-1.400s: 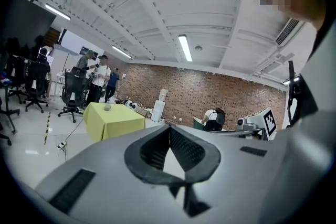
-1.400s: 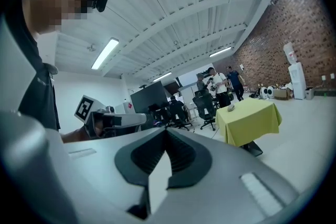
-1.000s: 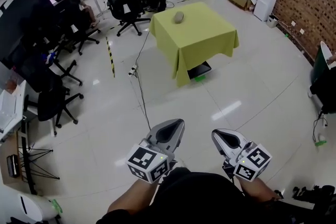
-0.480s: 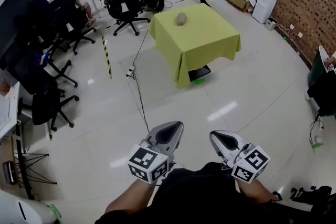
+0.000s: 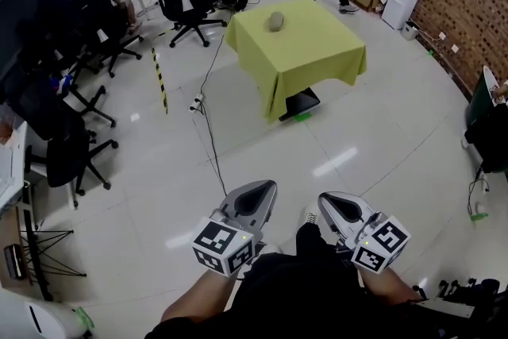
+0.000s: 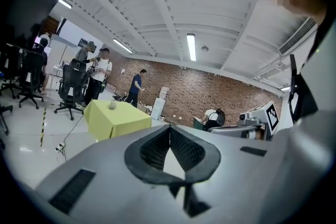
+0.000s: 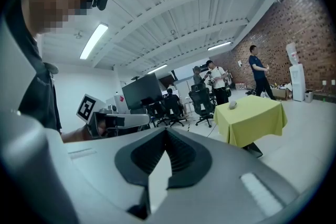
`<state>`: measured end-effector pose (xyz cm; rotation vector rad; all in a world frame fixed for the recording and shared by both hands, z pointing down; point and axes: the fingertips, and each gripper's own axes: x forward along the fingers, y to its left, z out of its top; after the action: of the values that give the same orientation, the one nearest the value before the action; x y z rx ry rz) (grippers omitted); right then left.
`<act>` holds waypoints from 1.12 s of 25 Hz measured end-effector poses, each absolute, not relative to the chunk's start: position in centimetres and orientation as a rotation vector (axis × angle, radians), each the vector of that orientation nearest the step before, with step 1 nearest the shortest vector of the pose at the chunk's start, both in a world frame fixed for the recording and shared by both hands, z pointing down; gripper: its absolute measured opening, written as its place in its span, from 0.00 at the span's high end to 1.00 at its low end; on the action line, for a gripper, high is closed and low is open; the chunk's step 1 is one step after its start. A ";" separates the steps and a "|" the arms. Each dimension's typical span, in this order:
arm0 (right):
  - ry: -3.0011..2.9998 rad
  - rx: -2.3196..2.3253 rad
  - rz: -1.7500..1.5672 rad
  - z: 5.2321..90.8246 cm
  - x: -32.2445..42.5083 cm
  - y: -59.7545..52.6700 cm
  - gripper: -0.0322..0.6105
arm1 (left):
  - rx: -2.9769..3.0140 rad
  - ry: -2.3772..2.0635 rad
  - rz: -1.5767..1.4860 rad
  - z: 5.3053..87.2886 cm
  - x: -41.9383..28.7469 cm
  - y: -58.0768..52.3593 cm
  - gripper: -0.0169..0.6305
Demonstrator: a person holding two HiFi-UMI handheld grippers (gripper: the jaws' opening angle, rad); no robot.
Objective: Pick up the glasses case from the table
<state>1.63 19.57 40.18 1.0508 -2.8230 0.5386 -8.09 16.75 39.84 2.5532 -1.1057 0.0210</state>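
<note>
- Both pairs of jaws are clenched on nothing: left gripper (image 5: 256,193) and right gripper (image 5: 339,206), held low by the body.
- The glasses case (image 5: 275,21) lies on the yellow-green table (image 5: 321,59), well apart across the floor.
- Judged step: approach. Next, walk up and open one gripper's jaws.
- The case is too small to show its lid or seam.

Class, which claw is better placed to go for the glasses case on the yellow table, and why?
Left, marginally: the glasses case lies more nearly ahead of the left claw than the right claw. Both are shut, empty and far from the table.
</note>
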 end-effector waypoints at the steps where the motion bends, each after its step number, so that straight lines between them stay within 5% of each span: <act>1: -2.826 1.044 0.537 40.2 1.6 19.5 0.95 | 2.555 -1.110 0.021 39.9 -8.1 16.8 0.96; 11: -2.877 0.938 0.497 39.4 -1.0 18.6 0.95 | 2.544 -1.163 0.024 39.7 -9.6 16.0 0.96; 28: -2.918 0.997 0.526 38.9 5.3 9.5 0.95 | 2.575 -1.147 0.071 39.0 -3.5 7.7 0.96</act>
<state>5.32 9.48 38.95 0.9972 -2.9178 0.5257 -3.53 7.66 39.02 2.5750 -1.1470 0.0711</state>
